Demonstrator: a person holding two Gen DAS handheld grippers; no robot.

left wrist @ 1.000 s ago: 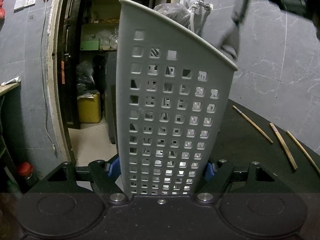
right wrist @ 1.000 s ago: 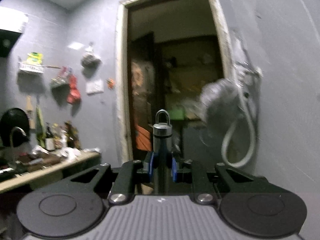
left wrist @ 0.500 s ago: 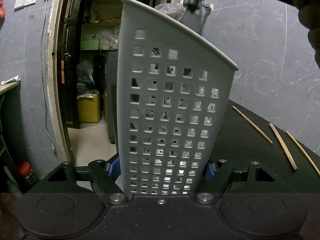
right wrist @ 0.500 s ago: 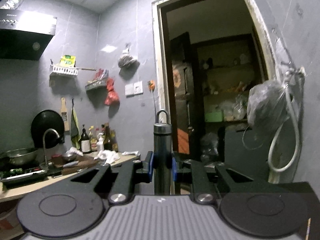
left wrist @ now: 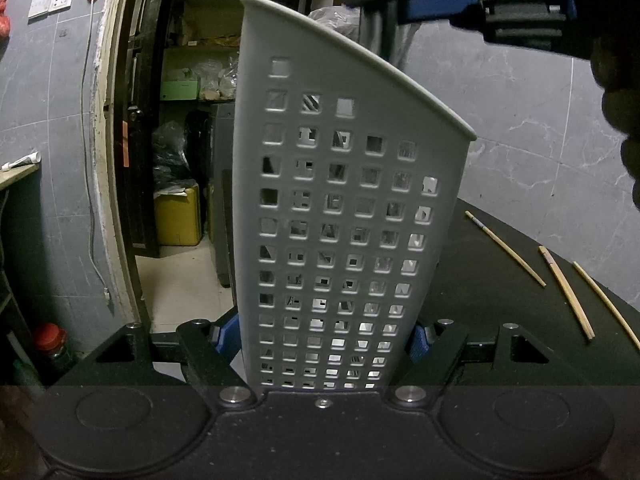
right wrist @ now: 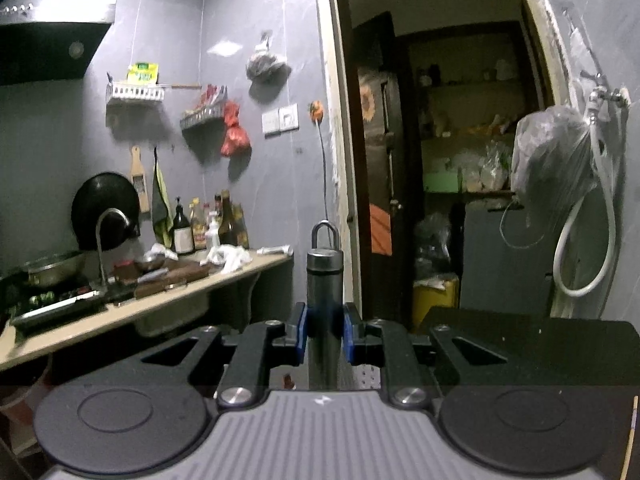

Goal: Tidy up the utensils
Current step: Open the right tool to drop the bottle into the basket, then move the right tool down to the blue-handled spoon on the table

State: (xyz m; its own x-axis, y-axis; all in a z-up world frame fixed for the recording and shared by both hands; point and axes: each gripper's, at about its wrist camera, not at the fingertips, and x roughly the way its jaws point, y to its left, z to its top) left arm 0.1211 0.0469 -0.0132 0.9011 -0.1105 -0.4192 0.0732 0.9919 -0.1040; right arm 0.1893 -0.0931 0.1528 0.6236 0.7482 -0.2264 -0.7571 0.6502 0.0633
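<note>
My left gripper (left wrist: 323,340) is shut on the base of a tall grey perforated utensil holder (left wrist: 344,216) and holds it upright over the black table (left wrist: 480,300). Three wooden chopsticks (left wrist: 504,248) lie on the table to its right. My right gripper (right wrist: 325,332) is shut on a dark metal utensil handle (right wrist: 325,280) with a hanging loop on top. In the left wrist view the right gripper (left wrist: 432,0) hovers above the holder's rim. There the utensil's shaft (left wrist: 376,36) drops behind the rim, and its lower end is hidden.
An open doorway (left wrist: 180,120) leads to a storeroom with shelves and a yellow container (left wrist: 176,216). A counter (right wrist: 160,300) with a tap, bottles and pans runs along the left wall. A bag and white hose (right wrist: 580,216) hang on the wall by the doorway.
The right gripper has come in over the holder's rim and sunk a little, carrying the utensil leftwards. Its view has swung to show the kitchen counter. The left gripper and holder stay still.
</note>
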